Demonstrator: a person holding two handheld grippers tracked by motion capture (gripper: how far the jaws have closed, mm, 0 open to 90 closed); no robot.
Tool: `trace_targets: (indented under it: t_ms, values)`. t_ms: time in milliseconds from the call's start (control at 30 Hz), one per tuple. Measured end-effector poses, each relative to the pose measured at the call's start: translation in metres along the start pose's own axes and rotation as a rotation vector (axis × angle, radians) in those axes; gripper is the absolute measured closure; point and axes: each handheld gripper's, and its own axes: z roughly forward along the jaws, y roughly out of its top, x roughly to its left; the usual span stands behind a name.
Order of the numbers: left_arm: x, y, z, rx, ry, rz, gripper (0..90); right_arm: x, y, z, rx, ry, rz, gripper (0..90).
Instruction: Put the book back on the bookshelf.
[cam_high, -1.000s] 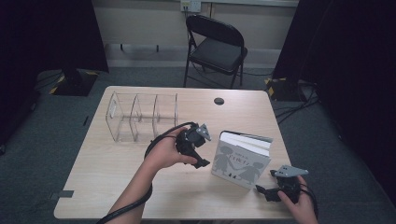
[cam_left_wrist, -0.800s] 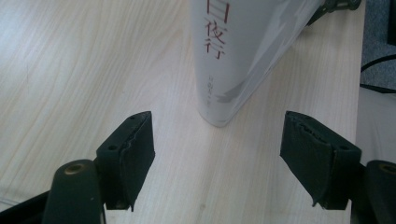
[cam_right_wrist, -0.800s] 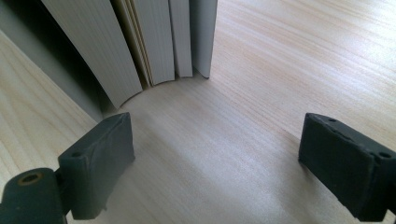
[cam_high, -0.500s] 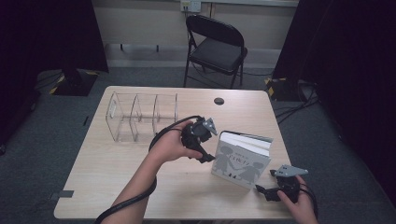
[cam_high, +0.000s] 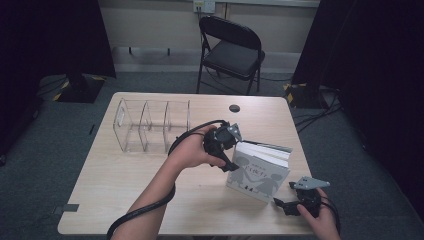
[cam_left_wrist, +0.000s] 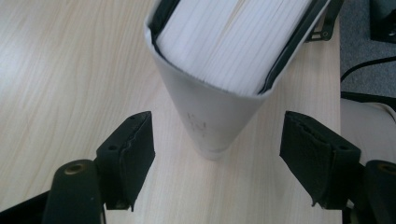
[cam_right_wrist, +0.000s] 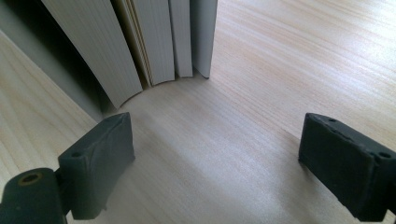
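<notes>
While unseen overhead, book (cam_left_wrist: 219, 51) page edges.

book (cam_high: 258, 173): grey cover, darker figures, maybe lettering | table (cam_high: 125, 185): pale woodgrain | chair (cam_high: 231, 55): black

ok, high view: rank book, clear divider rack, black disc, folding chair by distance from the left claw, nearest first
1. book: standing just right of the left claw, spine toward it.
2. clear divider rack: to the claw's left, toward the table's far side.
3. black disc: by the table's far edge; too close to the rack's distance to call.
4. folding chair: on the floor beyond the table.
</notes>
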Motion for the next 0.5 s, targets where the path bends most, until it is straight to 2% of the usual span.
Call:
trace_targets:
  t_ms: [267, 500]
  values:
    - [-0.001, 0.014, -0.002, -0.02, -0.013, 0.032, 25.9, 0.0, 0.0, 0.0, 0.0, -0.001, 0.0, 9.6]
    - [-0.004, 0.028, 0.006, 0.006, -0.016, 0.075, 26.1, 0.0, 0.0, 0.0, 0.0, 0.0, -0.001, 9.6]
